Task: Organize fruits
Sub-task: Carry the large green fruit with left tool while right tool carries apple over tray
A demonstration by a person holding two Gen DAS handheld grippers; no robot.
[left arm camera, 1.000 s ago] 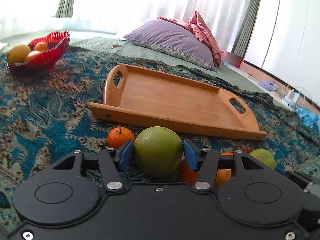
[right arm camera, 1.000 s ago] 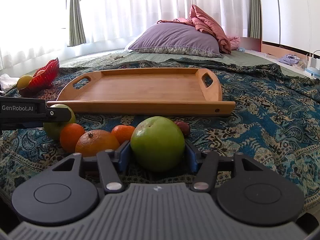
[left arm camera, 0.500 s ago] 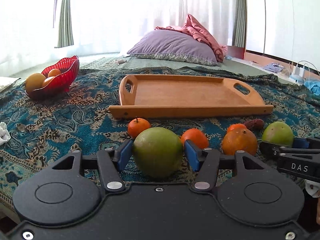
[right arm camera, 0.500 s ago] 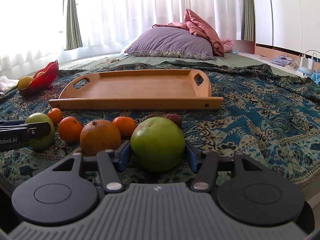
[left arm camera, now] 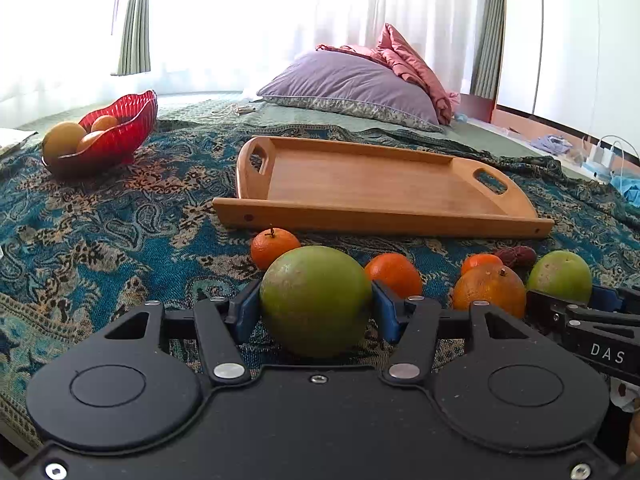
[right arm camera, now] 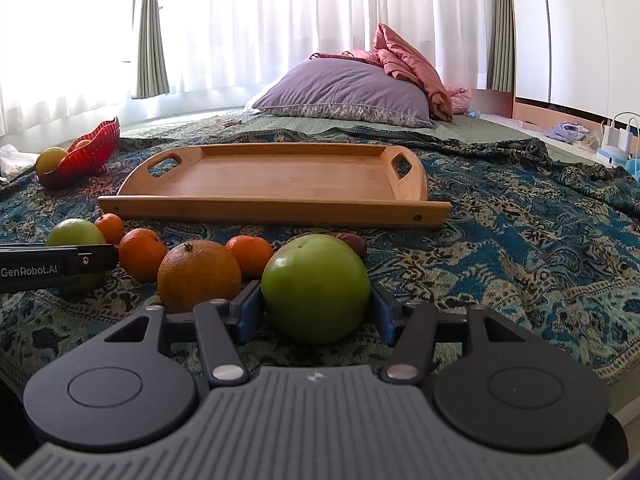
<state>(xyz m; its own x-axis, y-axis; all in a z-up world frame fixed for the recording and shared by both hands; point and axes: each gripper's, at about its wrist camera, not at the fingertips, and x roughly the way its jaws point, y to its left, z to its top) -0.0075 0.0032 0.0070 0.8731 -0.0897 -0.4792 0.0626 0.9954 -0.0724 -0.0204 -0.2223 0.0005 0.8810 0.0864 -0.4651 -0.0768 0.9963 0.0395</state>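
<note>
My left gripper (left arm camera: 316, 308) is shut on a green-yellow citrus fruit (left arm camera: 316, 300), low over the patterned blanket. My right gripper (right arm camera: 316, 304) is shut on a green apple (right arm camera: 316, 288). Loose fruit lies between them: a large orange (right arm camera: 199, 274), three small mandarins (right arm camera: 142, 252) (right arm camera: 250, 254) (right arm camera: 110, 227) and a dark reddish fruit (right arm camera: 354, 242). The empty wooden tray (right arm camera: 280, 176) lies just beyond the fruit row. In the left wrist view the tray (left arm camera: 372, 184) is ahead and the right gripper with its apple (left arm camera: 560, 276) is at the right.
A red glass bowl (left arm camera: 108, 136) holding several orange-yellow fruits stands at the far left of the blanket. A purple pillow (left arm camera: 348, 84) with pink cloth lies behind the tray. Chargers and cables (right arm camera: 618, 140) sit at the far right.
Both grippers have drawn back from the tray with their fruits held, and the left view has swung to face the tray more squarely. The loose fruit has not moved.
</note>
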